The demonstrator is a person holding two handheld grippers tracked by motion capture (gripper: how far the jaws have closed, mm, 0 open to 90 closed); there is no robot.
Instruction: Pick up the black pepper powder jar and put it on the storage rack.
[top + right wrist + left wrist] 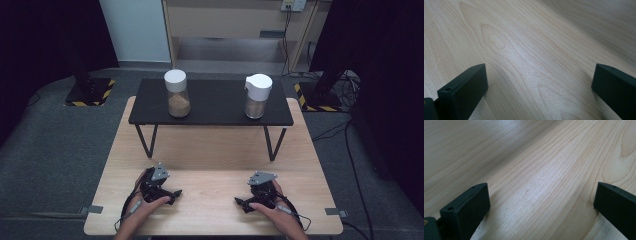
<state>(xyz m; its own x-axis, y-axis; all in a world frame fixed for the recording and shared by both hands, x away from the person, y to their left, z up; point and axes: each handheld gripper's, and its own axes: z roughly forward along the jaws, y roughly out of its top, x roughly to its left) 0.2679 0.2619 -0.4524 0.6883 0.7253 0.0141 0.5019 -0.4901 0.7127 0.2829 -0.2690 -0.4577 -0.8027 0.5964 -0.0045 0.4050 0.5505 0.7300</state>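
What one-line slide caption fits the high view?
Two open grippers, left and right, rest on a wooden table before a black shelf holding two white-lidded jars.

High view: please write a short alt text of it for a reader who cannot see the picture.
A person's two hands rest a left gripper and a right gripper, both open, on a light wooden table. Behind them, a low black shelf carries two white-lidded jars of brownish powder: the left jar and the right jar.

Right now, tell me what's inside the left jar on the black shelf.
The left jar holds brown powder or grains in its lower part. The white lid covers the top, so anything beneath it is hidden.
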